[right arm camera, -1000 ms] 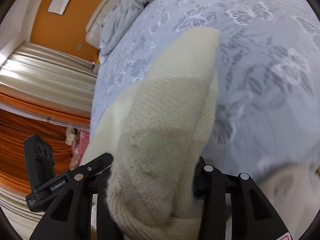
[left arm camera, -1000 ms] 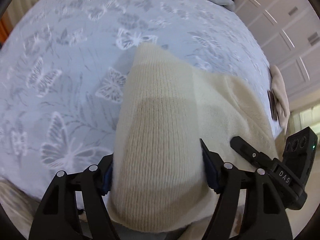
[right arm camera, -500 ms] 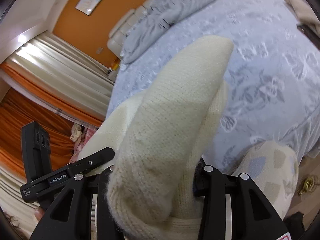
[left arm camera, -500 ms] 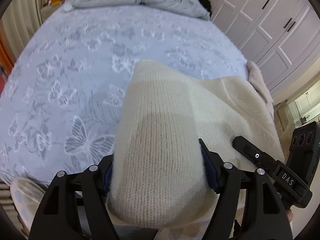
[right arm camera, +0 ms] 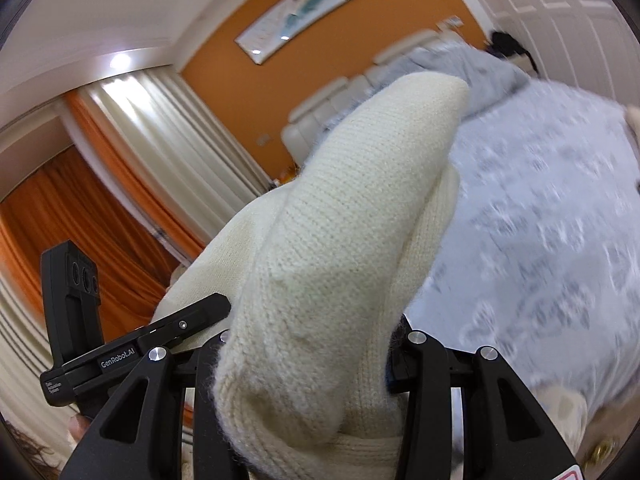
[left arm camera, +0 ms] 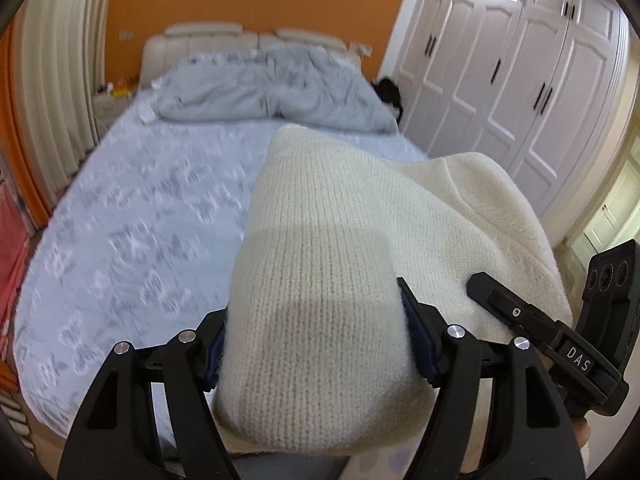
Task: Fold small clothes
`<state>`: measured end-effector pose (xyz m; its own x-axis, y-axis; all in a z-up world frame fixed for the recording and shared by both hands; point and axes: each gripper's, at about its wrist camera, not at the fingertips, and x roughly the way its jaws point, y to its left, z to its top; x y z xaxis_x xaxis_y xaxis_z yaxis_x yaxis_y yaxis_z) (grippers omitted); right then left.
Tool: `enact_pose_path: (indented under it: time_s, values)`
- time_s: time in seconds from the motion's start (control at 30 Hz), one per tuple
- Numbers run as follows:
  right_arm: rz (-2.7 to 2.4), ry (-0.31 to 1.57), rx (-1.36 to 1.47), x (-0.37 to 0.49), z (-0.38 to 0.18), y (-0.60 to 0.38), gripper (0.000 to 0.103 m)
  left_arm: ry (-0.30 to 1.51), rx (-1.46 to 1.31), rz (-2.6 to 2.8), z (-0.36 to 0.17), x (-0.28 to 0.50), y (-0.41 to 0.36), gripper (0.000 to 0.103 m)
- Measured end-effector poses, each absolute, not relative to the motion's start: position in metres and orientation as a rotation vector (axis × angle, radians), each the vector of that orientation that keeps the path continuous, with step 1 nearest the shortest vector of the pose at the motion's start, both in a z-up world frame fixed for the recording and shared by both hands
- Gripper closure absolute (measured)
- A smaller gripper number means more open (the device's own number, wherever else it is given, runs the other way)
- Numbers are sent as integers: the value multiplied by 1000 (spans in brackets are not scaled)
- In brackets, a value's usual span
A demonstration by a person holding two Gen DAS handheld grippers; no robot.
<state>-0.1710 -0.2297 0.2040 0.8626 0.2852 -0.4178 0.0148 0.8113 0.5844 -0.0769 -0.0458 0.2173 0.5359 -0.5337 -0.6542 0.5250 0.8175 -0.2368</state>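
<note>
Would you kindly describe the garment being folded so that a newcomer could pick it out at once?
Start at the big bed with the pale blue butterfly-print sheet, in front of the orange wall. Held up over its near end is a cream knitted sweater, bunched in both the left claw and the right claw. Its thick ribbed cream knit sets it apart from the crumpled grey duvet by the headboard.

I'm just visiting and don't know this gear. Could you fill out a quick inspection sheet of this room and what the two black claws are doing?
Surface: bed with a pale blue butterfly-print sheet.
Job's things: cream knit garment, held up off the bed.
Clutter: rumpled grey duvet at the headboard; small dark item beside the bed.
Grippers: left gripper and right gripper each shut on the garment.
Cables: nothing seen.
Surroundings: orange wall, white wardrobe doors, curtains, framed picture.
</note>
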Motion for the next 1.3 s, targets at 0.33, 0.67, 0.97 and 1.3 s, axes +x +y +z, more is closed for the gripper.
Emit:
enact_pose_path:
  time_s: [0.33,0.67,0.97,1.3]
  values:
    - [273,408,479,-113,269,-161,63,610,-65,-566,269,-39,23,35]
    - [396,467,480,-18,229,-109,61,573,-113,-472,246,24,91,35]
    - [115,1002,526,45,-29,-115,34,948,-188,-268,-4,101,148,39]
    - [137,1067,644,68,-64,-115,17,1054,-491,-242,-71,108,189,16]
